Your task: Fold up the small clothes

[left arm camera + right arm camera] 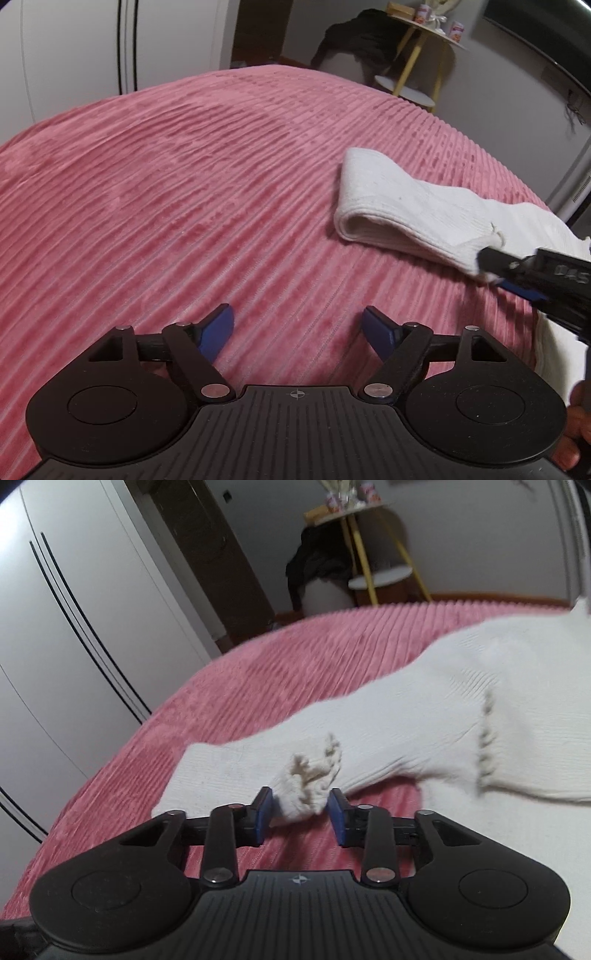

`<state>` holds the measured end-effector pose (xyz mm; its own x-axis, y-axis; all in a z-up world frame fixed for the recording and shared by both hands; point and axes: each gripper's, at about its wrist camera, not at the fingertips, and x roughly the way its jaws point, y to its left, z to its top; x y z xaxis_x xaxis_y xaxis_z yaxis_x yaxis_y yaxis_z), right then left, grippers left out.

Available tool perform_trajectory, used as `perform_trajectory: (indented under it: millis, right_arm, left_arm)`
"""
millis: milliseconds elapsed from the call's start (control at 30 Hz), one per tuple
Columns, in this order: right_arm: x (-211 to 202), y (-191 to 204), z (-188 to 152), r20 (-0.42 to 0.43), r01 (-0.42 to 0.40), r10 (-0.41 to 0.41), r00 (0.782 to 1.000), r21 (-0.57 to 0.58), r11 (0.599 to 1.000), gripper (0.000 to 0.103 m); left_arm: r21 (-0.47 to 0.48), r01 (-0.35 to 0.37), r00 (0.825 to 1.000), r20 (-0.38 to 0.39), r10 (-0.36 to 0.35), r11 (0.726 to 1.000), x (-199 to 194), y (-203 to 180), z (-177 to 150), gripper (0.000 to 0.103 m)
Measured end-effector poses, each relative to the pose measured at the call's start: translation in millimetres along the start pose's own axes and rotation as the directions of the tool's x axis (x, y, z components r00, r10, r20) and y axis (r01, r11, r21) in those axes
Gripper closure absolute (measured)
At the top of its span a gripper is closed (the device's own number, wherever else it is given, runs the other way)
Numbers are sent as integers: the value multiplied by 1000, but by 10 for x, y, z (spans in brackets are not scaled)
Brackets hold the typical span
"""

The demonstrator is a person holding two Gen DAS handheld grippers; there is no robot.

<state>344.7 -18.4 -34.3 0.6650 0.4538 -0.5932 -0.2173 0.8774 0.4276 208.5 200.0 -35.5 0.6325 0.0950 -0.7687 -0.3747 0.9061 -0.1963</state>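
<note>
A white knitted garment (413,206) lies on the pink ribbed bedspread (184,184), its sleeve folded back on itself. My left gripper (299,332) is open and empty over bare bedspread, left of the garment. My right gripper (300,814) has its jaws partly closed around the frilled sleeve cuff (312,779), which sits between the blue pads (264,816); a gap remains on the right side. The right gripper also shows in the left wrist view (491,267) at the cuff end. The garment body (498,686) spreads to the right.
A white wardrobe (74,646) stands beyond the bed's left side. A yellow-legged side table (421,48) with cans and a dark garment (354,40) draped on a white seat stand past the far edge.
</note>
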Motion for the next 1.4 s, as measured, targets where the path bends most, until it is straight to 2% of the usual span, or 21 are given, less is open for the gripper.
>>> perform_trajectory:
  millis: [67, 167, 300, 367, 467, 500, 567, 600, 700, 733, 767, 833, 900, 1000, 1033, 1067, 1133, 1200, 1267, 1300, 1400]
  right_arm:
    - [62, 10, -20, -13, 1, -1, 1000, -4, 1000, 98]
    - [-115, 39, -28, 65, 5, -3, 998, -38, 999, 99]
    - [-502, -36, 37, 194, 120, -108, 975, -54, 991, 99]
    - [-708, -121, 61, 258, 226, -202, 945, -65, 972, 99]
    - [-998, -314, 35, 327, 414, -364, 872, -94, 906, 99]
    - [-1085, -412, 19, 337, 457, -405, 850, -87, 885, 99]
    - [-1184, -648, 3, 311, 507, -470, 826, -46, 861, 99]
    - [-1202, -788, 2, 269, 508, -486, 831, -13, 861, 98]
    - [-1271, -1147, -18, 170, 415, -436, 884, 147, 898, 93]
    - [-1301, -1221, -35, 162, 373, -405, 900, 194, 907, 88]
    - [-1326, -1286, -45, 158, 329, -369, 916, 231, 915, 73]
    - [-1317, -1379, -37, 158, 255, -308, 938, 286, 924, 63]
    - [-1284, -1444, -9, 164, 208, -267, 950, 309, 928, 62]
    - [-1210, -1507, 76, 153, 178, -240, 959, 334, 926, 64]
    - [-1166, -1509, 104, 141, 171, -229, 963, 333, 927, 70]
    - [-1136, -1500, 130, 133, 154, -206, 970, 321, 934, 91]
    - [-1123, -1357, 198, 157, 168, -214, 964, 261, 950, 91]
    - [-1252, -1206, 294, 233, 178, -219, 948, 184, 967, 92]
    - [-1471, -1126, 362, 325, 185, -231, 917, 167, 968, 92]
    - [-1615, -1124, 382, 371, 197, -251, 894, 176, 964, 92]
    - [-2023, -1328, 394, 450, 155, -269, 851, 275, 949, 92]
  left_arm:
    - [3, 6, 1000, 1, -6, 1000, 6, 0, -1, 19]
    - [-2, 13, 1000, 3, -13, 1000, 11, 5, 3, 18]
    - [-3, 11, 1000, 6, -11, 1000, 2, -9, 2, 18]
    - [-11, 19, 1000, 8, -19, 1000, -11, -6, 2, 18]
    - [-26, 54, 998, 12, -54, 998, -47, -21, 8, 18]
    - [-23, 70, 997, 16, -70, 997, -64, -46, 5, 18]
    - [-1, 101, 995, 21, -100, 995, -95, -129, -16, 18]
    - [14, 110, 994, 21, -110, 994, -105, -177, -29, 18]
    - [67, 133, 991, 23, -135, 989, -123, -325, -83, 18]
    - [86, 138, 990, 25, -140, 987, -128, -373, -99, 18]
    - [103, 140, 989, 24, -144, 985, -127, -420, -116, 18]
    - [125, 144, 989, 17, -147, 982, -118, -499, -147, 18]
    - [141, 149, 988, 7, -152, 979, -102, -568, -171, 18]
    - [175, 150, 988, 7, -154, 973, -95, -704, -210, 17]
    - [193, 150, 988, 8, -154, 970, -91, -754, -221, 17]
    - [207, 146, 988, 10, -152, 967, -88, -797, -230, 17]
    - [224, 146, 988, 14, -153, 963, -89, -883, -218, 17]
    - [220, 166, 985, 11, -173, 961, -82, -953, -181, 17]
    - [216, 187, 981, 13, -194, 958, -90, -1022, -153, 17]
    - [222, 198, 979, 12, -205, 955, -92, -1069, -144, 17]
    - [248, 216, 975, 1, -223, 945, -83, -1239, -141, 17]
